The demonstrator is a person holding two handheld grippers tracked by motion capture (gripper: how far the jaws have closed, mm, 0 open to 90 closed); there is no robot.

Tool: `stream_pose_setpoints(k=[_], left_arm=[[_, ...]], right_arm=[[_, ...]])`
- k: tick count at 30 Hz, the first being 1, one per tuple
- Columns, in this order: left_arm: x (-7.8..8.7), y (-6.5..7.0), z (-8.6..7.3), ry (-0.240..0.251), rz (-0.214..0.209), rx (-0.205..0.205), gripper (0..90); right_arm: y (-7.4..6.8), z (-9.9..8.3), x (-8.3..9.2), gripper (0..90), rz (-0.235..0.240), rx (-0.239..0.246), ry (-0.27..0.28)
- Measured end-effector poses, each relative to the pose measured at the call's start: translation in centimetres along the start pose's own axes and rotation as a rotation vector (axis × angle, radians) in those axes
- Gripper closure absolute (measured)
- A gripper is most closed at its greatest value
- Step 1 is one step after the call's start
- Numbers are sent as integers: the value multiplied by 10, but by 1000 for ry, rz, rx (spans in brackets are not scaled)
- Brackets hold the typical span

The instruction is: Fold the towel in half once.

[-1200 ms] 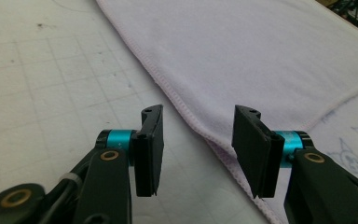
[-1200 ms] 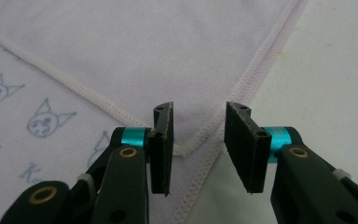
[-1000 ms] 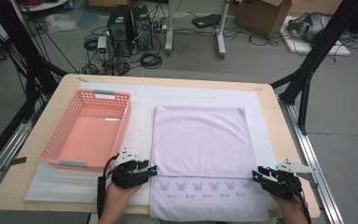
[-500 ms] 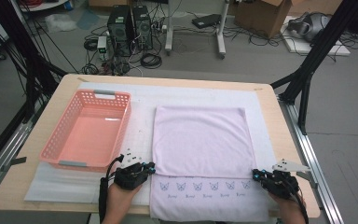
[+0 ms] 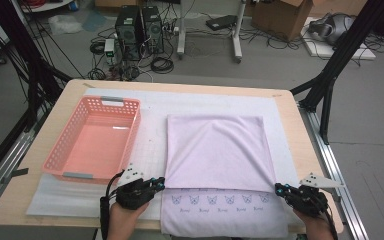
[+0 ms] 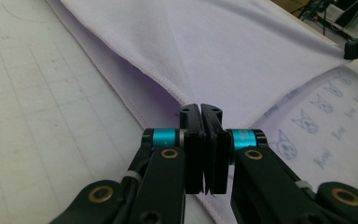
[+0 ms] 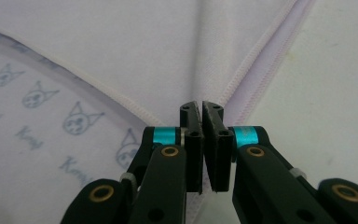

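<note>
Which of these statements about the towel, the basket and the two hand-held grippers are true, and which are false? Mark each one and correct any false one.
1. The lilac towel lies to the right of the pink basket in the high view. True.
2. The basket holds a folded cloth. False: it holds nothing.
3. The left hand-held gripper is shut on a corner of the towel's folded-over layer. True.
4. The right hand-held gripper stands wide open above the table. False: its jaws are shut on the towel's other near corner.
5. The row of printed cat faces runs along the towel's far edge. False: it runs along the near strip, between the two grippers.
</note>
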State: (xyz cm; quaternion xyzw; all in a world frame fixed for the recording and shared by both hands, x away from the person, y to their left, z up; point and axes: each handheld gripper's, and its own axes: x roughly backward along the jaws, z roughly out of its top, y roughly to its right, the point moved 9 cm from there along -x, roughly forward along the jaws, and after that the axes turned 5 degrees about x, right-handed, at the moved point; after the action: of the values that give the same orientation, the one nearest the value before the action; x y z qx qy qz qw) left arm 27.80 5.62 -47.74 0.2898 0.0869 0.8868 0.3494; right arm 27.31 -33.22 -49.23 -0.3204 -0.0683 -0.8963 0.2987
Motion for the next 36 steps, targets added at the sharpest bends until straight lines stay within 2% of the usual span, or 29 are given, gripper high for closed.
stream_pose_setpoints(k=[4, 12, 16, 18, 22, 25, 27, 29, 30, 33, 36], left_arm=[[9, 7, -7, 1, -11, 1, 875], [26, 25, -24, -9, -41, -5, 875], [34, 34, -31, -18, -41, -22, 875], [38, 41, -37, -27, -28, -46, 875], [51, 58, -50, -44, -54, -73, 875], [56, 63, -57, -57, -70, -73, 872], [55, 62, -58, -63, -71, -75, 828], [51, 54, -52, -17, -43, -87, 598], [49, 49, -47, 3, -30, -74, 521], [40, 33, -32, 33, -2, -40, 498], [24, 20, -21, 24, 14, -39, 527]], right_arm=[[-7, -4, 9, 873, 16, 15, -5], [-18, -21, 34, 873, 37, -3, 12], [-30, -35, 48, 874, 46, 5, 5], [-34, -39, 54, 874, 50, 9, 9], [-42, -49, 68, 874, 45, 26, 0], [-48, -57, 75, 873, 59, 18, -6], [-51, -60, 74, 857, 69, 23, -28], [-49, -60, 71, 807, 54, 22, -34], [-47, -58, 69, 770, 52, 8, -26], [-37, -45, 67, 708, 11, -19, 15], [-27, -32, 59, 697, -31, -16, 33]])
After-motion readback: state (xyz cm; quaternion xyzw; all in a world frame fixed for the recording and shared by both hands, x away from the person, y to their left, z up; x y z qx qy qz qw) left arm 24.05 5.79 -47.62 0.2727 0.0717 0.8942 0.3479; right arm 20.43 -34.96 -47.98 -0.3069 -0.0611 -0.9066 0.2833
